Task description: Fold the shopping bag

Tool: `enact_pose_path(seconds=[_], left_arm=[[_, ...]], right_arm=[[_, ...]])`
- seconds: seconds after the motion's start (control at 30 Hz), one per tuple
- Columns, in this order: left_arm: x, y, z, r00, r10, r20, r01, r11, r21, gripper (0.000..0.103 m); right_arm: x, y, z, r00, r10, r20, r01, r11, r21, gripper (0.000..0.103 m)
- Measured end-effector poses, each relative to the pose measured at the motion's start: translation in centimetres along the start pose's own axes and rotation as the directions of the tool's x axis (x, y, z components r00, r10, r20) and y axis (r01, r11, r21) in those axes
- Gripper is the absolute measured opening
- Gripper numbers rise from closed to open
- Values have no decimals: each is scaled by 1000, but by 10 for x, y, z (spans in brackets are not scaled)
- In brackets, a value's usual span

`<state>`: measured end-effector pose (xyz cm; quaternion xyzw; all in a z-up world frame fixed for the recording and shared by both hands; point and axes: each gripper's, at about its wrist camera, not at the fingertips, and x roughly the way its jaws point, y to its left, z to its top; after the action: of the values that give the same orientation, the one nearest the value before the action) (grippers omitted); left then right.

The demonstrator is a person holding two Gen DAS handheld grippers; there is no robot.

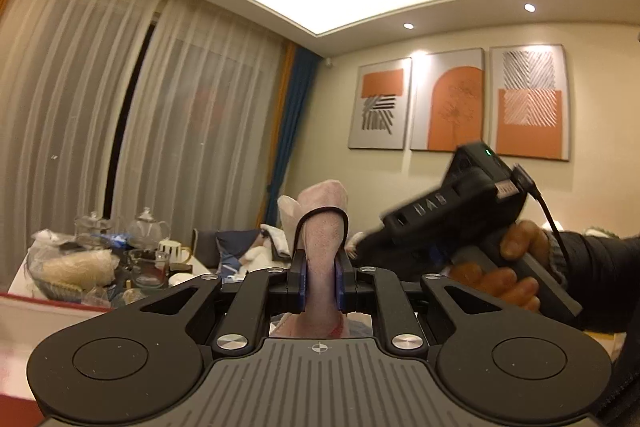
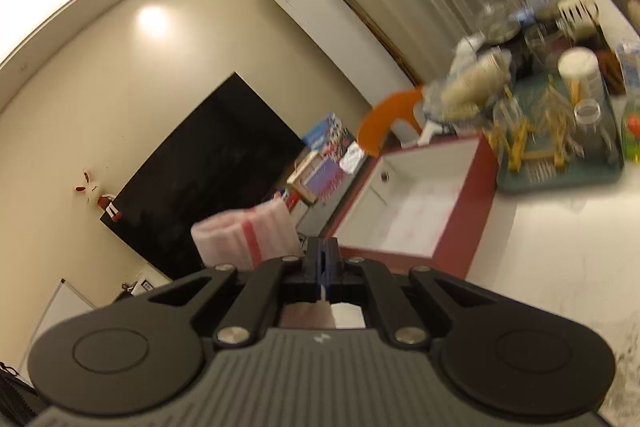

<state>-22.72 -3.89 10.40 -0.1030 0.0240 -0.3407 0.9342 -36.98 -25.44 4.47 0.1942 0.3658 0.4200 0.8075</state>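
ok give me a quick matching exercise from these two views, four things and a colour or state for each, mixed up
Things:
1. shopping bag
2. left gripper
3. box
4. band

States:
a. open on the table, red sides, white inside
b. jaws shut on a rolled bundle
c. pale pink, rolled up, standing upright
d. thin dark loop round the roll

Pairs: 1-c, 2-b, 3-a, 4-d
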Motion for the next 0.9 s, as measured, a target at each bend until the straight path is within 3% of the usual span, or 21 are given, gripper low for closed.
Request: enact_pose_path(seconds=[0.13,0.23,0.27,0.3,0.33,0.37,0.47,0.57,0.6,0.67,0.73,0.8,0.9], left_arm=[[0,9,-3,1000,12,-18,-13,998,-66,14],[3,19,-5,999,-13,-47,8,993,-116,14],[3,23,-6,998,-30,-63,21,990,-141,14],[3,27,-8,996,-46,-73,33,984,-174,14],[4,33,-11,995,-59,-80,42,977,-208,14],[7,38,-13,992,-79,-94,55,969,-239,14],[17,42,-21,978,-163,-127,121,949,-291,14],[28,43,-29,954,-244,-176,176,927,-332,14],[32,44,-32,948,-246,-201,170,927,-334,14],[38,44,-38,939,-203,-276,113,945,-308,16],[43,42,-46,924,-134,-357,44,967,-249,23],[49,33,-54,887,-20,-462,-41,992,-123,23],[56,27,-75,793,110,-599,-121,992,21,23]], right_arm=[[5,-5,-14,998,6,-64,-5,1000,17,1],[-7,-21,-17,997,80,6,-80,992,102,7],[-13,-27,-18,995,84,46,-89,989,121,25],[-20,-33,-19,993,87,85,-98,987,129,63],[-25,-37,-19,988,103,112,-117,985,129,73],[-28,-41,-20,984,131,120,-146,981,126,74],[-26,-45,-24,982,168,81,-176,978,114,74],[-16,-45,-30,981,195,20,-196,979,61,73],[-12,-45,-32,978,208,6,-208,977,46,64],[-4,-47,-36,982,187,-24,-186,982,34,34],[6,-49,-40,991,121,-51,-118,992,48,27],[18,-59,-44,996,48,-72,-42,995,88,24],[41,-94,-50,993,-72,-97,91,974,209,23]])
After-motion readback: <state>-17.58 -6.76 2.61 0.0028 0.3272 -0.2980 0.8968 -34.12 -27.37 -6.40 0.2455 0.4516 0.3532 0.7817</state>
